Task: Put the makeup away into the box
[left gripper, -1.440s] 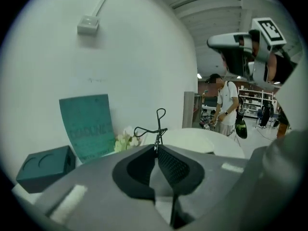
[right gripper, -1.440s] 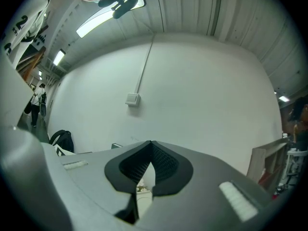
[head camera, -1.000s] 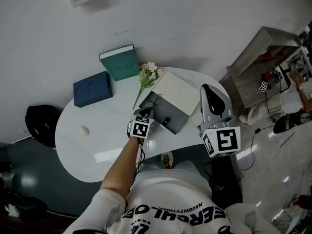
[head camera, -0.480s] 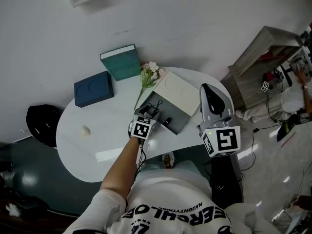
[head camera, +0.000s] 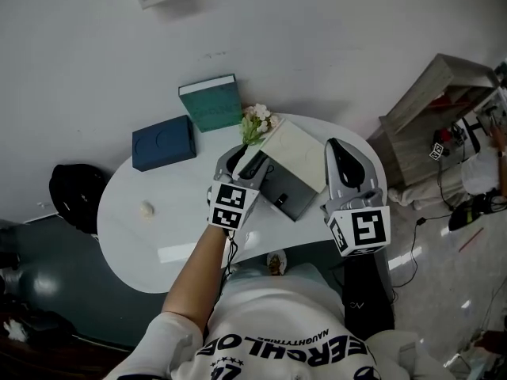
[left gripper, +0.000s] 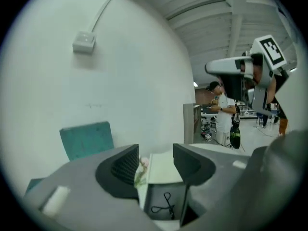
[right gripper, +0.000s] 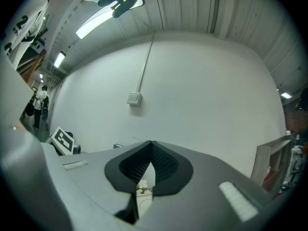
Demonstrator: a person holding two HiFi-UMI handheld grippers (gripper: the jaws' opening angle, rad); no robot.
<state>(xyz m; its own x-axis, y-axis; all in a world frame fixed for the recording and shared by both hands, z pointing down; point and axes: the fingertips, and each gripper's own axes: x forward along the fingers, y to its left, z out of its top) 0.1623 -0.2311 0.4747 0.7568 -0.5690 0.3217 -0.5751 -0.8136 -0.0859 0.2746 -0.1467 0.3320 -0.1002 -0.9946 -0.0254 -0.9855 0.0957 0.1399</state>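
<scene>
The left gripper [left gripper: 155, 163] hovers over the open grey box with a cream lid [left gripper: 161, 171], its empty jaws wide apart. They frame a black looped makeup tool [left gripper: 166, 205] already lying inside. The right gripper [right gripper: 150, 166] hangs aside, jaws closed on nothing. A small pale lump [head camera: 146, 208] waits well apart on the white oval surface [head camera: 158, 248] and may be the next item.

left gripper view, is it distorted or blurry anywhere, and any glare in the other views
Left gripper view: strong fisheye bending, dark round vignette, the left gripper soft up close. Right gripper view: same curving, ceiling light strip blown out. Head view: pale glare patch on the white table, otherwise evenly lit.
</scene>
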